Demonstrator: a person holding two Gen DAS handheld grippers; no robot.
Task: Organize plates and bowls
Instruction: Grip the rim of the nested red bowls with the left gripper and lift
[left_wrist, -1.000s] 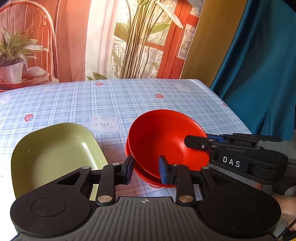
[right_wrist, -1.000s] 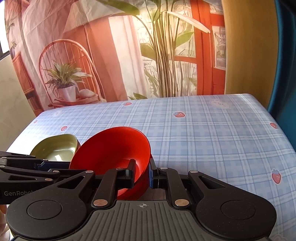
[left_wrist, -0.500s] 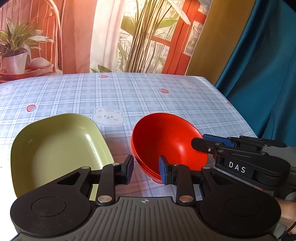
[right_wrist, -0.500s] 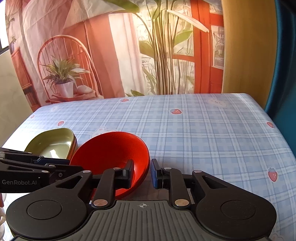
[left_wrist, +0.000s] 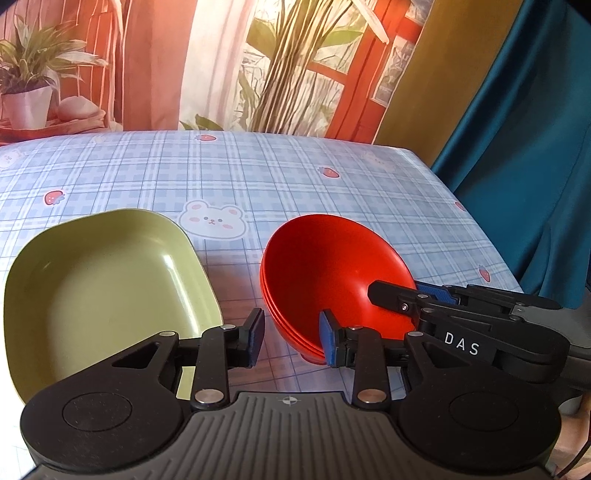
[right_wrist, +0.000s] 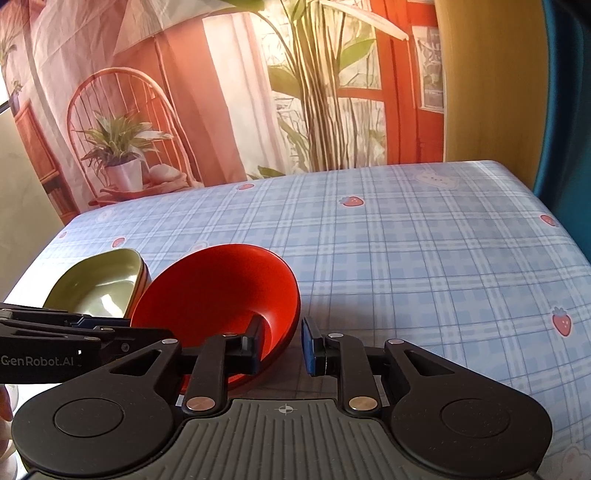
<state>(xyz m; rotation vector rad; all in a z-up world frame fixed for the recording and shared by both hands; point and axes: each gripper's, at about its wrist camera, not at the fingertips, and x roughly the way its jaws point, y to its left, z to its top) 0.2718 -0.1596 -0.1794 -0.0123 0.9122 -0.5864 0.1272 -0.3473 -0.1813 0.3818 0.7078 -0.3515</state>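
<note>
A stack of red bowls (left_wrist: 328, 273) sits nested on the checked tablecloth, also in the right wrist view (right_wrist: 218, 291). A green squarish plate (left_wrist: 99, 291) lies left of it; in the right wrist view it (right_wrist: 99, 288) tops a small stack. My left gripper (left_wrist: 291, 338) is open and empty, low in front of the gap between plate and bowls. My right gripper (right_wrist: 282, 345) is open, its jaws either side of the near rim of the top red bowl without pinching it. It shows from the side in the left wrist view (left_wrist: 417, 295).
The table (right_wrist: 406, 251) carries a blue checked cloth with strawberries and bears. Its right edge meets a teal curtain (left_wrist: 524, 129). A printed backdrop with plants and a chair hangs behind the far edge.
The right gripper has set the top red bowl down into the stack and opened its jaws. The left gripper has drawn back slightly and stays open.
</note>
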